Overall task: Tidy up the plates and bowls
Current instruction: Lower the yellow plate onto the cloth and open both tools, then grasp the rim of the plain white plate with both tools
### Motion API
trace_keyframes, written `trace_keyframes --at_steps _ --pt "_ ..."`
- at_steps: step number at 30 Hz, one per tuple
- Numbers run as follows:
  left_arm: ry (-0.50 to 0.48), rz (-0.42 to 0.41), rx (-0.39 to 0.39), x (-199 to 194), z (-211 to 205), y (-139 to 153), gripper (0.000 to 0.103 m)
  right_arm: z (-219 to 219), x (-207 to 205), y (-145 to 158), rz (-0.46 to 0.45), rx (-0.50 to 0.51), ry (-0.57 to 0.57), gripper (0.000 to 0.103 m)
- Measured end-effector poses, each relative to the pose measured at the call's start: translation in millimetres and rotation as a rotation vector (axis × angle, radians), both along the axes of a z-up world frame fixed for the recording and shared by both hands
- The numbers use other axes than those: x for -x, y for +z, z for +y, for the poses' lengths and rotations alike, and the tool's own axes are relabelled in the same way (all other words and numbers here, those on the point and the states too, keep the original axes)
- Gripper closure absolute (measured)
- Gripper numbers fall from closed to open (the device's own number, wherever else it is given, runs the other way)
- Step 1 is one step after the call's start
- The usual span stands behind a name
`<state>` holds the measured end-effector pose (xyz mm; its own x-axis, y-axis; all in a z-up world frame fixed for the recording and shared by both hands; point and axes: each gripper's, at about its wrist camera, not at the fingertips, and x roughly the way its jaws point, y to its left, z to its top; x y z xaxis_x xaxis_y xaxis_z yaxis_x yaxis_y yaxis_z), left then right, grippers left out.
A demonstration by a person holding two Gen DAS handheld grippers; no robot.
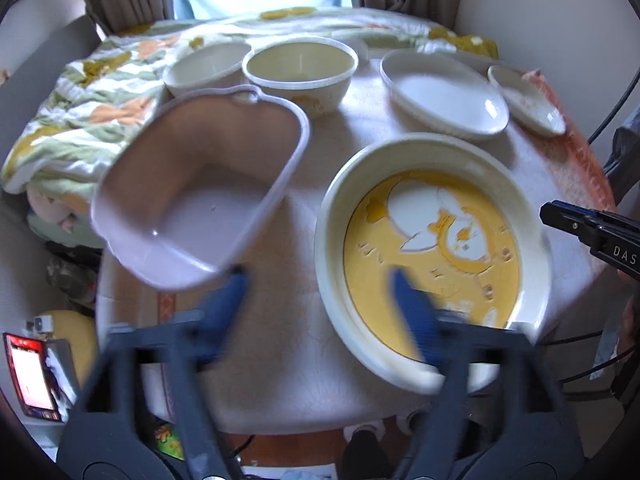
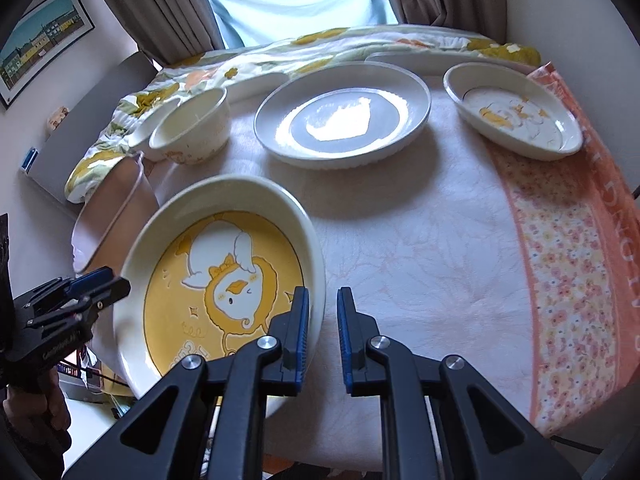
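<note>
A yellow cartoon plate [image 1: 432, 240] with a cream rim lies on the table near its front edge; it also shows in the right wrist view [image 2: 224, 280]. My left gripper [image 1: 320, 292] is open, its right finger over the plate's near rim, its left finger by the pink rectangular bowl [image 1: 200, 188]. My right gripper [image 2: 323, 332] is open with a narrow gap, straddling the plate's right rim without clamping it. Farther back lie a white deep plate [image 2: 344, 116], a small oval duck plate [image 2: 516, 112] and two cream bowls [image 1: 300, 72].
A pink floral cloth [image 2: 560, 260] covers the table. A flowered quilt [image 1: 80, 112] lies behind and left of the table. Curtains and a window are at the back. Cables hang at the right of the table.
</note>
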<state>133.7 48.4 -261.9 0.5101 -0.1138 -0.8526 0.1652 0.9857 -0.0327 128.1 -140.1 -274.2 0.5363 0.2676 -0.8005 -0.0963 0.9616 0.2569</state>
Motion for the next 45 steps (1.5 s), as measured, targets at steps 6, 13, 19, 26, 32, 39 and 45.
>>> trace_keyframes --at_steps 6,13,19,26,32,39,45 --pt "-0.034 -0.077 0.109 14.5 -5.9 47.9 0.005 -9.8 19.6 49.1 -0.128 0.045 -0.022 0.000" --pt "-0.068 -0.194 0.151 13.0 -35.2 98.7 0.000 -26.4 36.8 109.0 -0.291 0.103 -0.034 0.000" --pt "-0.067 -0.216 0.224 -11.8 -52.3 131.7 0.000 -43.5 23.4 155.4 -0.322 0.184 0.008 0.000" --pt "0.008 -0.161 0.268 -49.3 -71.3 131.5 0.000 -75.6 -35.9 172.5 -0.300 0.156 0.077 0.000" --pt "0.127 -0.018 0.308 -93.0 -90.9 94.7 0.000 -96.5 -111.2 149.8 -0.197 0.122 0.205 0.003" --pt "0.294 0.115 0.327 -142.4 -103.5 39.1 0.002 -100.9 -197.9 93.9 -0.037 0.074 0.402 0.017" --pt "0.384 0.219 0.301 -175.1 -110.5 -15.1 0.017 -85.2 -249.1 28.7 0.082 0.061 0.535 0.040"
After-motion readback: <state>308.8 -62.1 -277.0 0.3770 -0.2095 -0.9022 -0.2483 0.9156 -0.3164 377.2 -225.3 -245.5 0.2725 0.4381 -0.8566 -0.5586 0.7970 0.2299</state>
